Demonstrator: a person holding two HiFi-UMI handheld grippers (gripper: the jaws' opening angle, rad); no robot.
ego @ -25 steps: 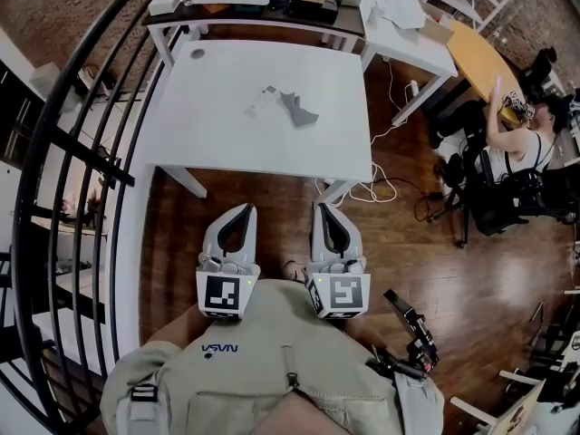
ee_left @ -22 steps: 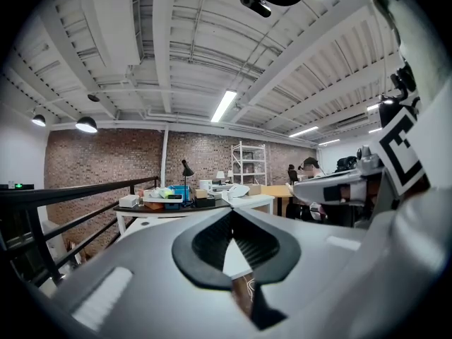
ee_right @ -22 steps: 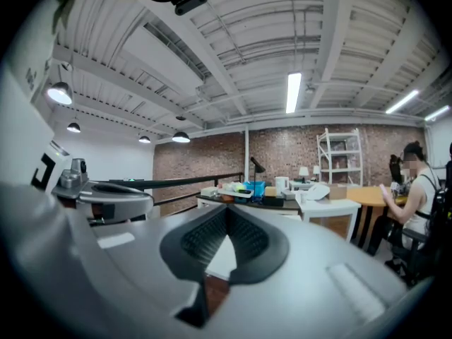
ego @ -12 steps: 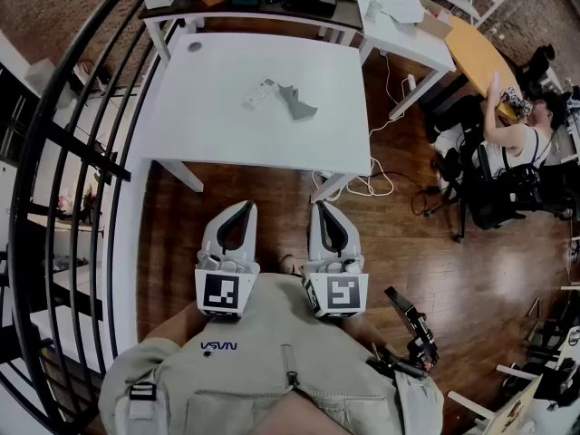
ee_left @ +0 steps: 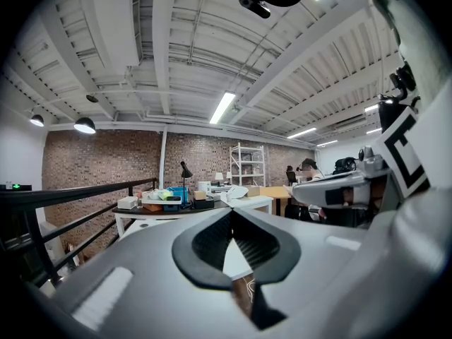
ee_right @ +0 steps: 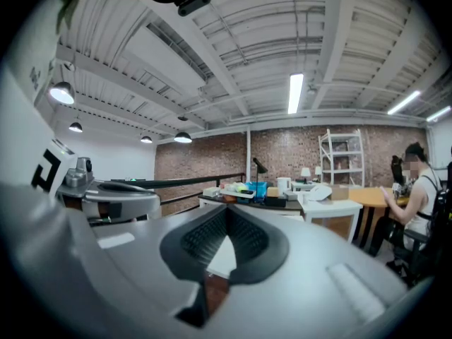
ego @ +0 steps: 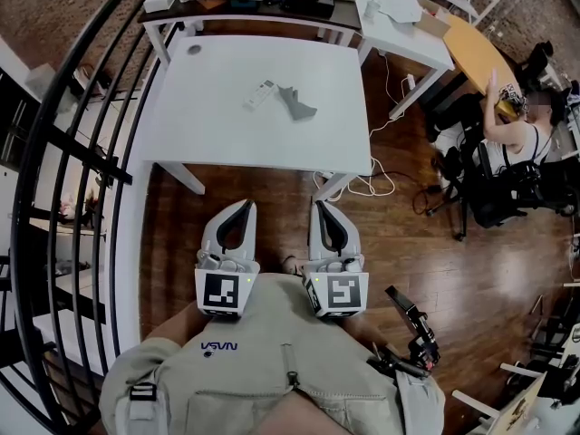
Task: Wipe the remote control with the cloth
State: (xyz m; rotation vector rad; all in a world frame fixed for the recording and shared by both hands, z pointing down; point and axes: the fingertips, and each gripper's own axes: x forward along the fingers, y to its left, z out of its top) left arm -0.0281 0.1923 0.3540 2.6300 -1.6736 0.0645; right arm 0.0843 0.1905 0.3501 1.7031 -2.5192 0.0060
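The small white rectangular remote control (ego: 260,94), upper middle of the head view, was too small to show its buttons. Whether the crumpled grey cloth (ego: 297,103) touched it could not be told. In the gripper views, the left tool (ee_left: 231,212) and right tool (ee_right: 227,207) hid both, leaving only a sliver of white worktop (ee_left: 235,258).

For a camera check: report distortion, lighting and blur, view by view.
Head view: heavy fisheye, the railing bows into arcs; table evenly lit, remote and cloth small but sharp. Left gripper view: black vignetted corners, ceiling tube blown out. Right gripper view: same vignette, ceiling tube bright, a mosaic patch on the seated person.
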